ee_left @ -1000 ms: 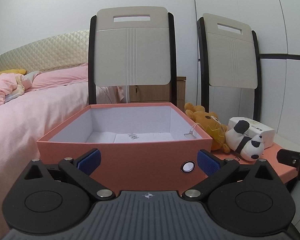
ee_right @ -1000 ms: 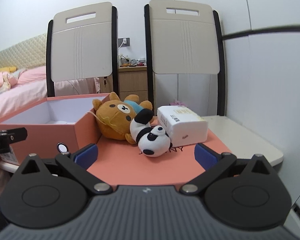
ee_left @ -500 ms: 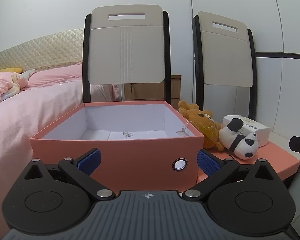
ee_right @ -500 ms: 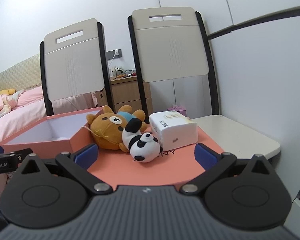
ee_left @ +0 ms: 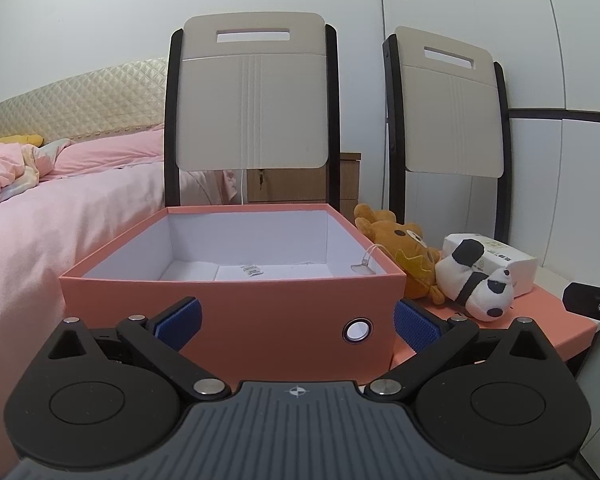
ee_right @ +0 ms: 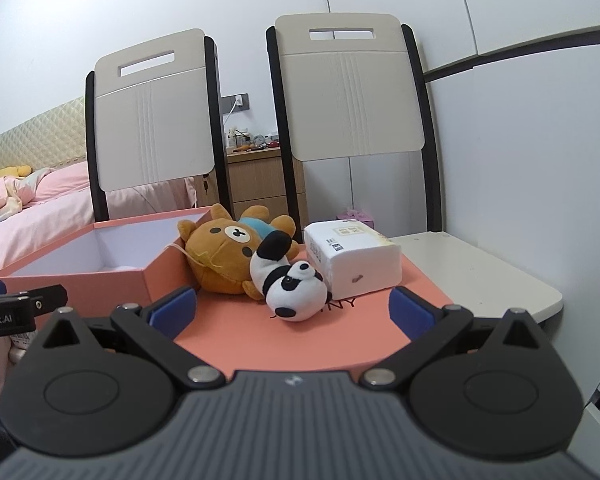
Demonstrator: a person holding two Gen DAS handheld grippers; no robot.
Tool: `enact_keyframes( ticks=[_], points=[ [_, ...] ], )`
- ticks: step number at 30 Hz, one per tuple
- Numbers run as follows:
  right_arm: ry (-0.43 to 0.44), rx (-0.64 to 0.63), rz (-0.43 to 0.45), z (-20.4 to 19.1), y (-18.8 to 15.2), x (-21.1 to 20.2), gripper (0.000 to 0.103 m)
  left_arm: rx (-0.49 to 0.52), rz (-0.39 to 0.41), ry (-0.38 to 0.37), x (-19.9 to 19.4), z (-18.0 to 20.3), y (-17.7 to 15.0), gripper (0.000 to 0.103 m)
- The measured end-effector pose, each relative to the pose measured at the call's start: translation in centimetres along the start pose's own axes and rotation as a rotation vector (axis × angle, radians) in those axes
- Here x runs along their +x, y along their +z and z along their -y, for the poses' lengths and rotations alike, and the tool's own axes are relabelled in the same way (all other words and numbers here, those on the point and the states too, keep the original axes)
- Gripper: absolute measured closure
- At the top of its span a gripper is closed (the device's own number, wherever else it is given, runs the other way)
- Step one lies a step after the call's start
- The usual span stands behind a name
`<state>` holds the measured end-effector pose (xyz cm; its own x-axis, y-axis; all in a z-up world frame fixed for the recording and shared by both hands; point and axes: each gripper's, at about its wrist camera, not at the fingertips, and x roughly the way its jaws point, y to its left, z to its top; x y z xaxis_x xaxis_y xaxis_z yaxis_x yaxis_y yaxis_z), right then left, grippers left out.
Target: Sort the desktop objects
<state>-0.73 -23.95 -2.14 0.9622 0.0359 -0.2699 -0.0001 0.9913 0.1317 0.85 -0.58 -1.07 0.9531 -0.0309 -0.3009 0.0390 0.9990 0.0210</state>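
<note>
Open salmon box (ee_left: pixel 236 312) sits on the table's left part, its front wall filling the gap betw. the left gripper (ee_left: pixel 296 320), whose blue pads (ee_left: pixel 180 318) are spread wide and hold nothing. Box floor is partly hidden by that front wall; visible inside are only a small white printed slip (ee_left: pixel 251 271) and white liner, plus a clear plastic loop (ee_left: pixel 367 261) hanging over the right rim. Right of the box, on the flat salmon lid (ee_right: pixel 260 332), lies a brown bear (ee_right: pixel 224 258) touching the box's side, a panda (ee_right: pixel 290 284) leaning on the bear, and a white tissue pack (ee_right: pixel 352 260) just beside the panda. Lid lettering is mostly covered by the panda, unreadable. Right gripper (ee_right: pixel 292 308) is also wide open, empty, low in front of the lid, toys between its pads in view but well apart. Behind the box: two chairs (ee_left: pixel 254 100), a wood nightstand (ee_right: pixel 256 184) w/ small clutter too tiny to tell, pink bed (ee_left: pixel 40 208) to the box's left, cut off at frame edge.
</note>
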Motion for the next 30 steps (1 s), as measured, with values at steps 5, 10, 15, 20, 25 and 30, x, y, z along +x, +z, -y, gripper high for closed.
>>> enact_keyframes(
  ticks=[5,10,15,20,25,30],
  points=[
    [0.000,-0.007,0.002,-0.4,-0.1,-0.1,0.000,-0.008,-0.003,0.002,0.1,-0.1,0.0,0.000],
    [0.013,-0.016,0.018,-0.8,-0.2,-0.7,0.000,-0.002,-0.002,0.001,0.0,-0.1,-0.2,0.000],
    [0.023,-0.025,0.033,-0.7,-0.5,-1.9,0.000,-0.014,0.006,-0.001,-0.2,-0.1,-0.4,0.000],
    [0.035,-0.038,0.063,-0.4,-0.9,-3.1,0.000,-0.035,0.020,-0.016,-0.4,-0.1,-0.7,0.000],
    [0.036,-0.030,0.097,-0.2,-0.9,-4.3,0.000,0.005,0.037,-0.032,-0.3,0.8,-1.8,0.000],
    [0.054,-0.008,0.110,0.1,-1.0,-5.5,0.000,0.033,0.043,-0.083,-0.2,2.1,-2.9,0.000]
  ],
)
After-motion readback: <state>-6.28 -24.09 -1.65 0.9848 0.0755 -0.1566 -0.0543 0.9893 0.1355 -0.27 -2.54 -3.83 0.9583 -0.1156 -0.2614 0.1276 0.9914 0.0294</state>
